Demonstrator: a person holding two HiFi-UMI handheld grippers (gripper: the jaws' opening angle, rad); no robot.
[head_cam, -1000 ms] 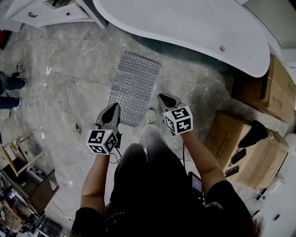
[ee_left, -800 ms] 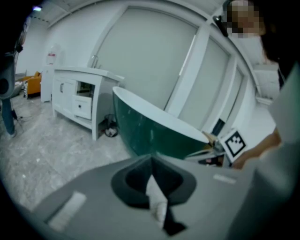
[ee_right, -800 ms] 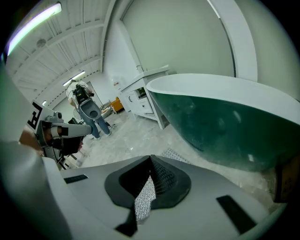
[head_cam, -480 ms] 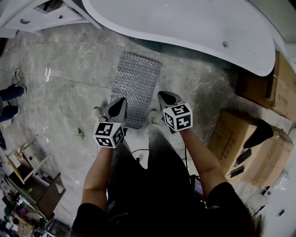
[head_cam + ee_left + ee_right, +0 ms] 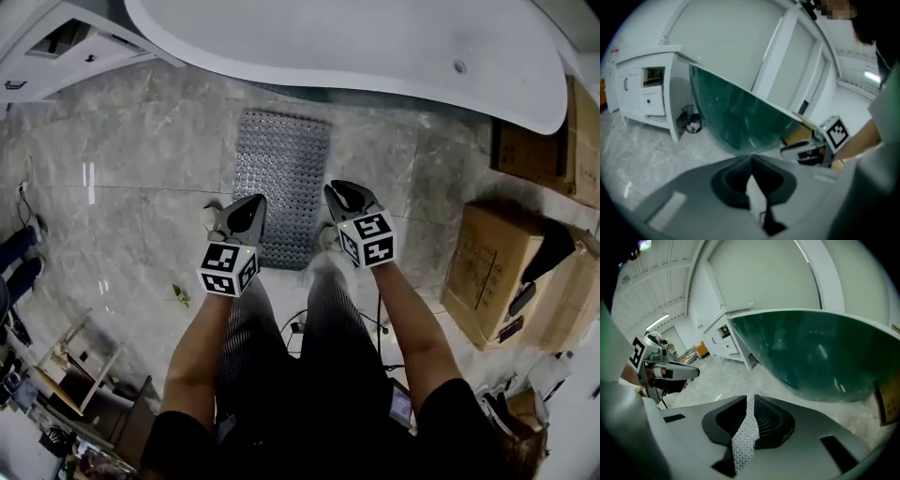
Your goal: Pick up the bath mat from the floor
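- Grey marble floor [image 5: 122,178] runs up to a white bathtub [image 5: 356,37] at 12 o'clock; cardboard boxes [image 5: 492,267] stand at 3 o'clock.
- The studded grey bath mat [image 5: 281,159] lies flat on the floor just before the tub.
- The left gripper [image 5: 251,202] hangs over the mat's 7 o'clock edge, jaws clenched tip to tip, holding nothing.
- The right gripper [image 5: 337,190] hangs over its 4 o'clock edge; the jaws have just been opening to a narrow slit, nothing between them.
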